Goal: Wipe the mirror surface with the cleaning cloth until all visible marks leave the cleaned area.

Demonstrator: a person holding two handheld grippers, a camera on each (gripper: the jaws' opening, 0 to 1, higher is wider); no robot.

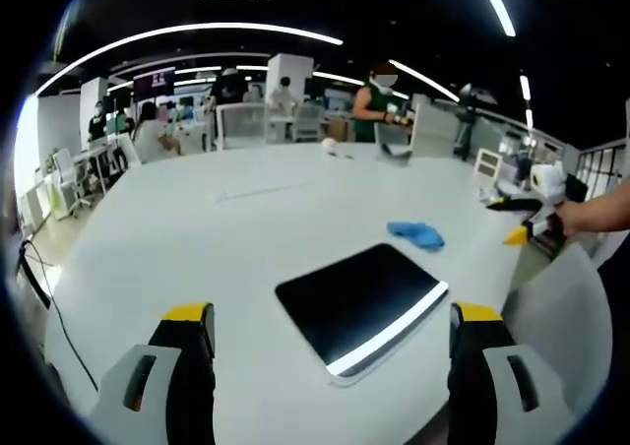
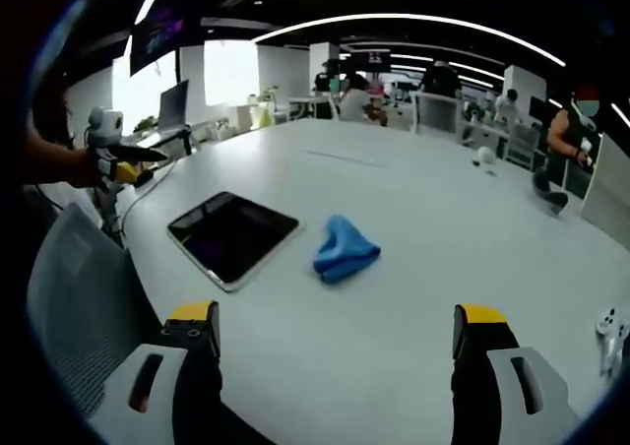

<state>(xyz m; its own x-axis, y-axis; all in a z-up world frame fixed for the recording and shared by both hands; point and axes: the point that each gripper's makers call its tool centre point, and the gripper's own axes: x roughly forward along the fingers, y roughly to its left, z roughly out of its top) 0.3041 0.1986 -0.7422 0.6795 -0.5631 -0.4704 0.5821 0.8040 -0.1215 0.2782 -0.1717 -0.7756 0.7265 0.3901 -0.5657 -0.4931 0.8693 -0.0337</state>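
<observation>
The mirror (image 1: pixel 359 302) is a dark rectangular slab with a pale rim, lying flat on the white table (image 1: pixel 197 238) just ahead of my left gripper (image 1: pixel 333 329), which is open and holds nothing. A crumpled blue cleaning cloth (image 1: pixel 415 233) lies just beyond the mirror, apart from it. In the right gripper view the cloth (image 2: pixel 345 248) sits right of the mirror (image 2: pixel 233 235), ahead of my open, empty right gripper (image 2: pixel 335 324). Each gripper also shows in the other's view, hand-held off the table edge: the right gripper (image 1: pixel 520 219) and the left gripper (image 2: pixel 126 164).
A grey chair back (image 2: pixel 79 297) stands at the table edge near the mirror. A white controller (image 2: pixel 612 327), a small white object (image 2: pixel 484 156) and a dark object (image 2: pixel 551 197) lie farther out on the table. A person in green (image 1: pixel 379 105) stands at the far side; others sit at desks behind.
</observation>
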